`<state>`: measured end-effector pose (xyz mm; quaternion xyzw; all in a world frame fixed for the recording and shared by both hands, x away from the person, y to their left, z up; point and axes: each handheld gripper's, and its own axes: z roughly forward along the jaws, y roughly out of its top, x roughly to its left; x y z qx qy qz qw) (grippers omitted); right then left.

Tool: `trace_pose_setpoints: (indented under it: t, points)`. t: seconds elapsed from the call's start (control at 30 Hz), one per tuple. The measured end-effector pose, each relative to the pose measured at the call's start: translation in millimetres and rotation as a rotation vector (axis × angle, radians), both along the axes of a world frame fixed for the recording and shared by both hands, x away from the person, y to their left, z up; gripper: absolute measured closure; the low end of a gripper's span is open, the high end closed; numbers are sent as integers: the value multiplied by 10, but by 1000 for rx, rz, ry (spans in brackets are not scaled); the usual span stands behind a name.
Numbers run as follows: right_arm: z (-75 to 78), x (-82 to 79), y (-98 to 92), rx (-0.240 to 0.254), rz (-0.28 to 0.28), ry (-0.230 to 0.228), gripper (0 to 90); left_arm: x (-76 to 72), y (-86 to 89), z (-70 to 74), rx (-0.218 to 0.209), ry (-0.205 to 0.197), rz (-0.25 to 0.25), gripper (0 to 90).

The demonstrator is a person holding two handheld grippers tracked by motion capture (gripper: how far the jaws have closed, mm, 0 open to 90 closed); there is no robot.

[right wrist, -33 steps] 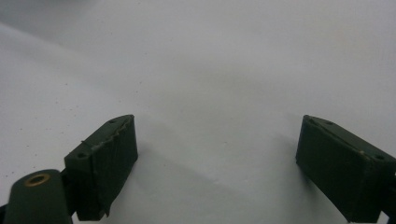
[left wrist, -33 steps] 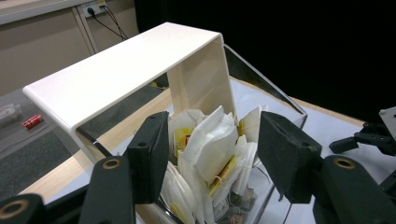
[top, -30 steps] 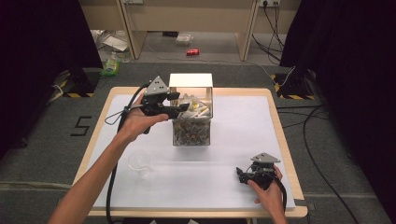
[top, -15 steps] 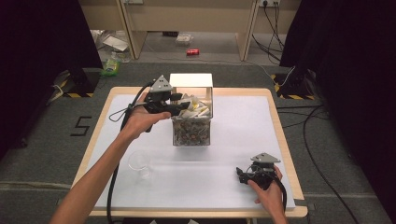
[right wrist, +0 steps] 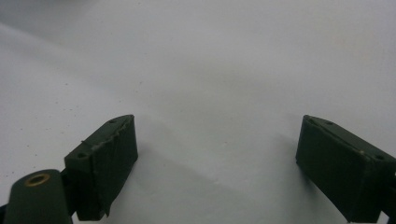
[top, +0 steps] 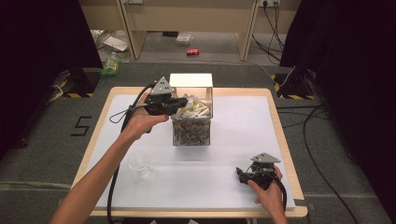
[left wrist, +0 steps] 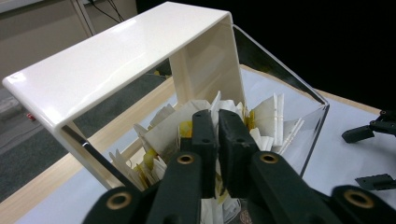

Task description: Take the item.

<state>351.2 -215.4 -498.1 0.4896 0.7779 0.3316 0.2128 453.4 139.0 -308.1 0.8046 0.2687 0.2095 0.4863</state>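
One clear square acrylic box [top: 191, 122] with a cream lid flap stood mid-table, heaped with white and yellow paper sachets [left wrist: 261, 121]. The left gripper [left wrist: 218, 126] reached into its open top, its jaws just closed, pinching one sachet. The right gripper [top: 243, 176] lay spread wide on the white table cover [top: 243, 126], near one clear glass cup [top: 138, 161].

A clear glass [top: 138, 161] stands on the white table cover [top: 233, 135]. Beyond the table, a red can [top: 192, 52] and a green bottle [top: 111, 66] lie on the grey floor [top: 42, 154].
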Motion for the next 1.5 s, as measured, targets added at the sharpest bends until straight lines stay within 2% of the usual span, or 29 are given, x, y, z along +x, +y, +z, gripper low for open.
trace_pose_setpoints:
  t: [0.5,1.0,1.27,1.5]
  points:
    - [0,2,-2,-2,2,-2,133,-76,84,159,-59,-30,-12,888]
    - [0,0,0,0,0,0,133,-245,163,455,-92,-90,-38,888]
    - [0,-1,2,0,-1,1,133,-298,221,516,-125,-73,-57,888]
    - [0,1,-1,-2,2,-2,133,-355,312,582,-154,-79,-62,888]
